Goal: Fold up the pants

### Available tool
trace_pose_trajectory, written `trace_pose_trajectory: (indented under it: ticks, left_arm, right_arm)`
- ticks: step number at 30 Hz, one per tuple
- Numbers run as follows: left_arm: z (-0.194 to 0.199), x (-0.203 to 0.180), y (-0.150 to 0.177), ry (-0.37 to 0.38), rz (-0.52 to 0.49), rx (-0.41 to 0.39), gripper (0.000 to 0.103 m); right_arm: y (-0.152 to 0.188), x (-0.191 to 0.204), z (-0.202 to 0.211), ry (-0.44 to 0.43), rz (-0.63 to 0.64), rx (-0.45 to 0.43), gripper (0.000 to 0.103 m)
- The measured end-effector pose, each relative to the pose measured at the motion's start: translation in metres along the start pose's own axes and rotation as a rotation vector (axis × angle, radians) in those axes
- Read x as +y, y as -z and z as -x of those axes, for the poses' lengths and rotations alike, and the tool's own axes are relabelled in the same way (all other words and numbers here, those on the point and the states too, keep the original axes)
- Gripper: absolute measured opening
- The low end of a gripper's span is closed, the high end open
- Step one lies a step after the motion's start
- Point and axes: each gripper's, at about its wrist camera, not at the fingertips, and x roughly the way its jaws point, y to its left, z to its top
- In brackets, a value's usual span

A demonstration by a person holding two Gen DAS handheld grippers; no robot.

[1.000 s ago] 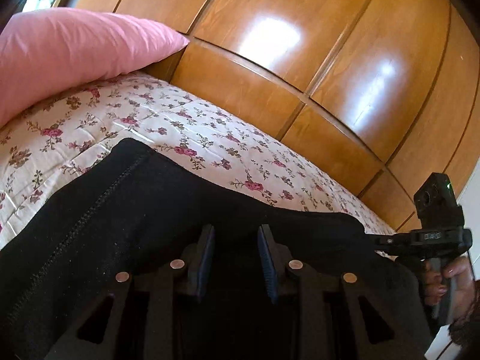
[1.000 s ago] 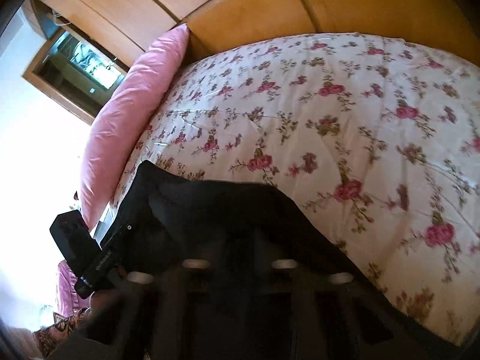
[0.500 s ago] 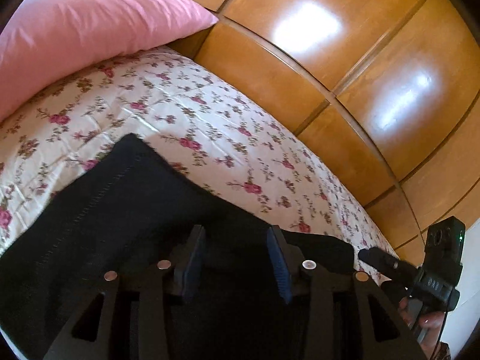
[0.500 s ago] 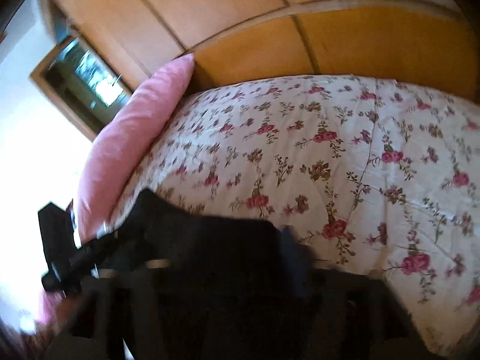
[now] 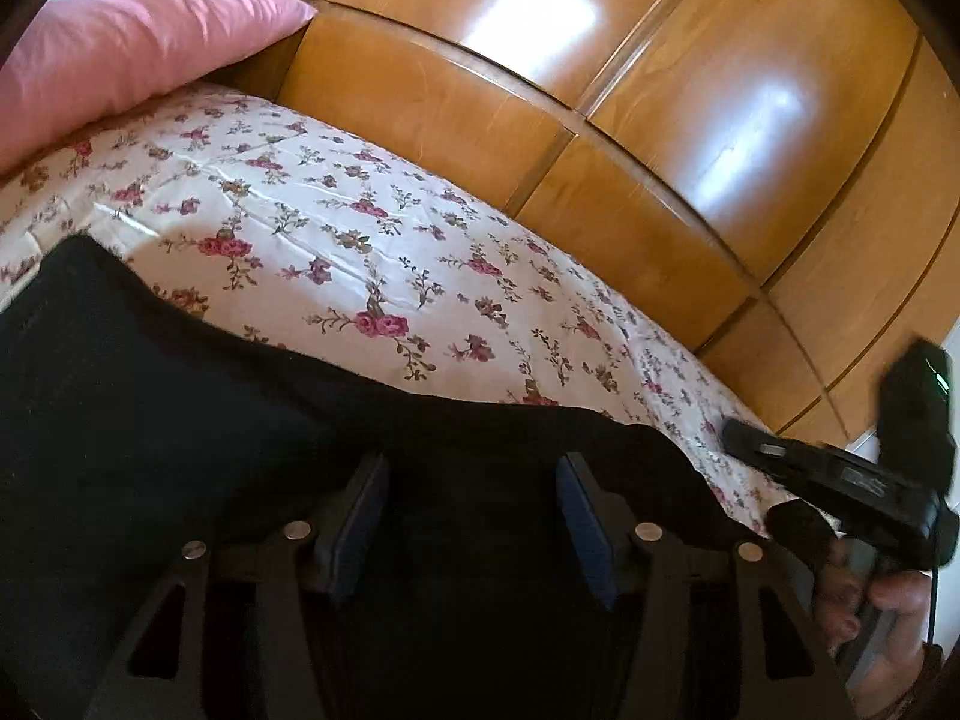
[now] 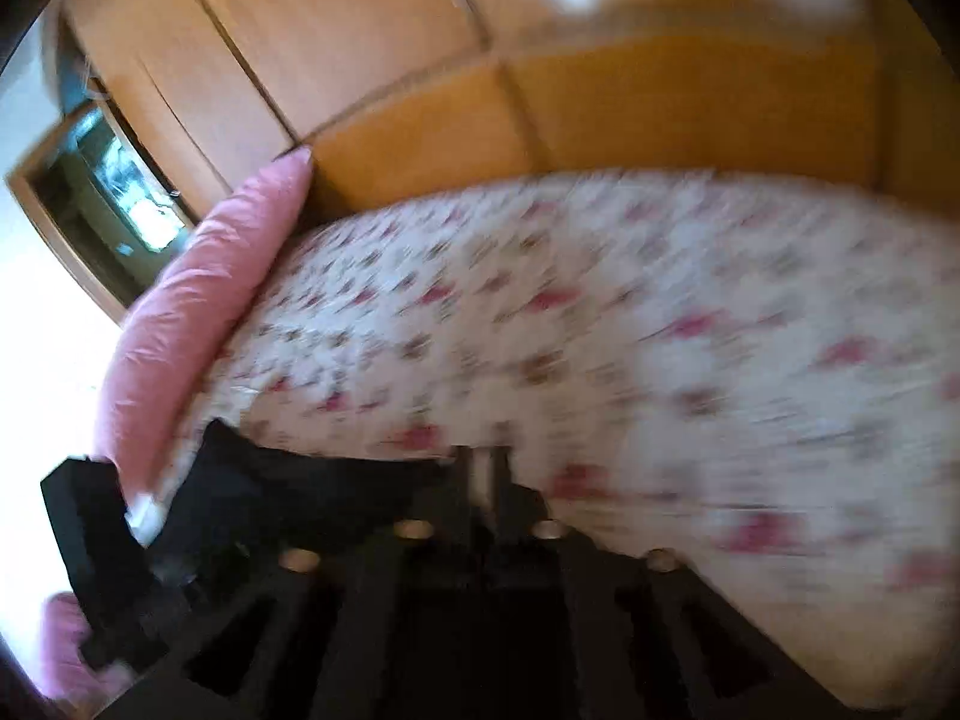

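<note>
Black pants (image 5: 180,420) are lying bunched at the near bed edge, under the left gripper (image 5: 468,516), whose jaws are being held wide apart, gripping nothing. Right gripper (image 6: 483,474): jaws nearly together, contents indiscernible through blur. Beyond, floral bedspread (image 5: 420,252), pink pillow (image 5: 120,54). Folding is judged partly done; remainder unclear.

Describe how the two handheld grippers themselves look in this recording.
The left gripper is matte black, with blue ribbed pads on its fingers, silver round pins and triangular cut-outs in the linkage. The right gripper is also black, with a boxy camera block showing a green light, pale lettering on its body, and a bare hand on its handle.
</note>
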Motion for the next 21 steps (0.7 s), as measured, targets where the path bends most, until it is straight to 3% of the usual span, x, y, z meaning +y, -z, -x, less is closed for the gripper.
trace_pose_trajectory:
  ticks: [1,2,3,6,10,12,14,15,17,21]
  left_arm:
    - [0.002,0.001,0.001,0.01,0.001,-0.012,0.059]
    - [0.004,0.001,0.003,0.016,0.001,-0.021,0.059]
    - [0.005,0.001,0.004,0.018,0.001,-0.026,0.059]
    - [0.007,-0.003,0.004,0.016,-0.002,-0.032,0.059]
    - [0.007,-0.001,0.005,0.02,0.001,-0.034,0.059]
    - [0.007,-0.001,0.005,0.024,0.004,-0.036,0.059]
    - [0.008,0.0,0.006,0.03,0.008,-0.039,0.059]
    - [0.009,0.001,0.006,0.034,0.009,-0.041,0.059]
    - [0.009,0.001,0.006,0.038,0.012,-0.044,0.059]
    - [0.009,0.001,0.007,0.034,0.01,-0.043,0.059]
  right_arm:
    - [0.001,-0.007,0.012,0.097,0.026,-0.018,0.058]
    - [0.002,-0.015,0.024,0.183,0.038,-0.028,0.068]
    - [0.003,-0.032,0.04,0.326,0.047,-0.036,0.073]
    - [0.011,-0.071,0.058,0.631,0.077,0.055,0.073]
    - [0.033,-0.109,0.055,0.806,0.104,0.206,0.072]
    - [0.047,-0.127,0.054,0.833,0.095,0.256,0.071]
    - [0.058,-0.144,0.064,0.787,0.038,0.255,0.037]
    - [0.06,-0.151,0.07,0.779,0.008,0.242,0.0]
    - [0.064,-0.162,0.093,0.77,-0.054,0.184,0.0]
    - [0.081,-0.188,0.181,0.751,-0.251,-0.024,0.0]
